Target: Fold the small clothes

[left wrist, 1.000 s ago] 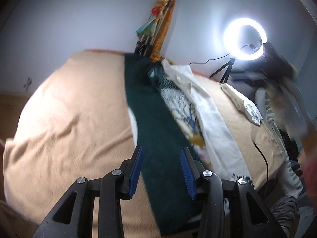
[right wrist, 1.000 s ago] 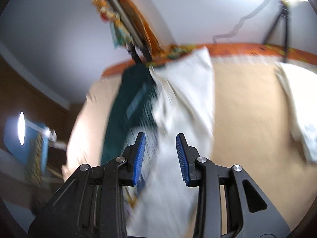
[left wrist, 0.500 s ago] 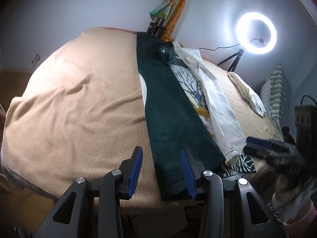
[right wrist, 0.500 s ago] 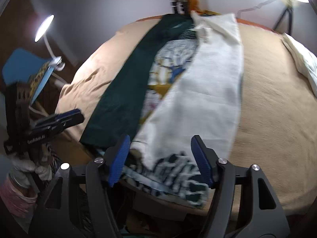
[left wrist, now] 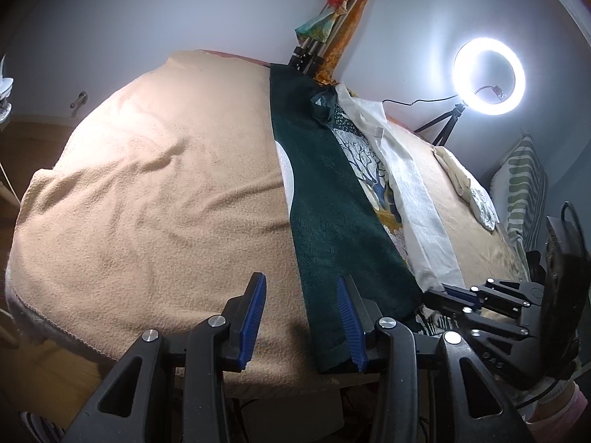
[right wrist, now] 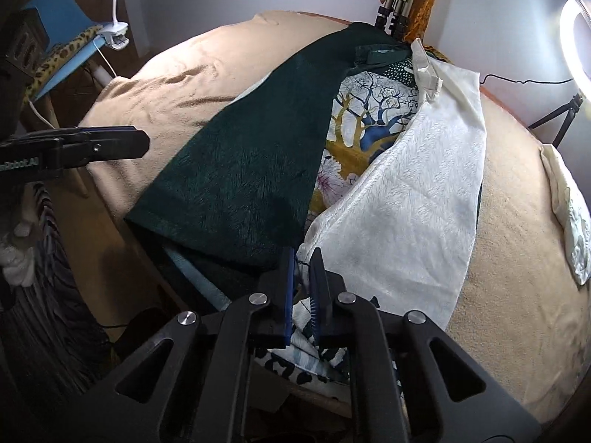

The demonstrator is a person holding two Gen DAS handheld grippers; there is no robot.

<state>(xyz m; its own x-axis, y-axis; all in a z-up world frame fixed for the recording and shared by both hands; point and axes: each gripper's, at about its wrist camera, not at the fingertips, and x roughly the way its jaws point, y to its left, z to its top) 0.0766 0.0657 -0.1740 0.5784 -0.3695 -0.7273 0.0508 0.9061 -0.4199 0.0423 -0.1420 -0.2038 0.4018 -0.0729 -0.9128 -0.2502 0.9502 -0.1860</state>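
Clothes, ring light behind, tripod perhaps

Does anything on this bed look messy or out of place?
Yes: the dark green cloth, tree-print cloth and white cloth overlap in a fan, their near ends hanging over the bed's edge unfolded.

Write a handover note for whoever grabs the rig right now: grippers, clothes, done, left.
Right gripper: jaws just closed, pinching the near hem of the printed cloth, by the white cloth.
Left gripper: open, empty, at the near edge of the dark green cloth.
All three lie lengthwise, overlapping, on the tan blanket; a folded cream piece sits far right.
Done: grip only. Left: every fold.
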